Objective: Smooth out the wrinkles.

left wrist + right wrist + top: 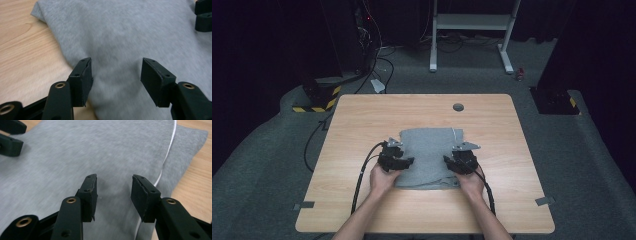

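Surface (362,125) of light wood carries a folded grey garment (427,150), prob a sweatshirt or sweatpants, lying flat near the person's edge & roughly centred. From the high view it's a squarish stack w/ a thin white cord (168,152) running along its right side, over a lower layer that sticks out past the top one.

Left gripper (396,159) sits over the garment's left edge, right gripper (460,161) over the right edge, each in a hand coming from the bottom. Left gripper view: jaws apart, hovering over grey fabric just inside the edge, nothing between the pads, bare wood to the side. Right gripper view: jaws apart too, above the top layer just beside the cord; no cloth pinched.

Step in hand, as I read it: folding the garment, w/ both grippers placed to take hold of the two sides, or just freed from them; can't tell which.

Next move prob calls for dropping both sets of jaws to the cloth, pinching all layers at matching spots L & R, then lifting evenly so the stack doesn't skew. Right side should avoid catching the cord alone
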Available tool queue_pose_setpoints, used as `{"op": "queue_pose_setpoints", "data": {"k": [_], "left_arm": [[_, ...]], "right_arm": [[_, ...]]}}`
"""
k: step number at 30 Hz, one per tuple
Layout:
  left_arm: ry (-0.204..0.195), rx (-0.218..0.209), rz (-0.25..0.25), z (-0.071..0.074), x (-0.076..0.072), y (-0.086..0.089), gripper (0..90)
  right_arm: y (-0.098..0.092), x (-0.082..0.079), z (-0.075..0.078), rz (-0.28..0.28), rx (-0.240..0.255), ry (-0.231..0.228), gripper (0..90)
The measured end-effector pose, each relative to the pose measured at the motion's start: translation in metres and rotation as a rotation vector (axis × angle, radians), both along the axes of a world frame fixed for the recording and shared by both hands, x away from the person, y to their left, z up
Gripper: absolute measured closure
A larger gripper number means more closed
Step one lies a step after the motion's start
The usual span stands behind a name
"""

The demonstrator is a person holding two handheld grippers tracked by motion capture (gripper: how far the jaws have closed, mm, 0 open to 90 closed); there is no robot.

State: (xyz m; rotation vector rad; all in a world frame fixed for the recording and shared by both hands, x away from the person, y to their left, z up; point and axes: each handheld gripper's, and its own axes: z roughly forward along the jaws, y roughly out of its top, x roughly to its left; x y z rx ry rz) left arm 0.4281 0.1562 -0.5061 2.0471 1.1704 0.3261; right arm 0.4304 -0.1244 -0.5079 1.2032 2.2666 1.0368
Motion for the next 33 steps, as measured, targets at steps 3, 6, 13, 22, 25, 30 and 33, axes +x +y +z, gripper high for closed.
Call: {"op": "queue_pose_setpoints", "data": {"k": [3,6,13,22,25,30,33], "left_arm": [[-0.035,0.005,-0.016,0.001,-0.023,0.001,42.4],[-0.058,0.044,-0.034,-0.003,-0.036,-0.002,44.6],[-0.052,0.064,0.002,-0.012,-0.015,-0.008,45.8],[-0.047,0.099,-0.018,-0.010,-0.031,0.004,42.2],[-0.071,0.093,0.001,-0.011,-0.040,0.011,41.8],[-0.060,0.040,0.020,-0.015,-0.046,0.020,41.1],[-0.055,0.032,0.026,-0.014,-0.047,0.023,39.3]], "right_arm": [[-0.004,-0.018,-0.001,0.026,-0.015,-0.002,58.3],[-0.008,-0.034,-0.006,0.043,-0.010,0.011,59.8],[0.007,-0.015,-0.014,0.030,-0.037,-0.003,60.3],[0.008,-0.026,-0.012,0.053,-0.048,-0.005,57.2],[-0.001,-0.036,-0.015,0.052,-0.017,-0.021,56.8],[-0.003,-0.037,-0.013,0.077,-0.031,-0.010,53.1],[-0.005,-0.039,-0.010,0.071,-0.014,-0.010,52.8]]}}
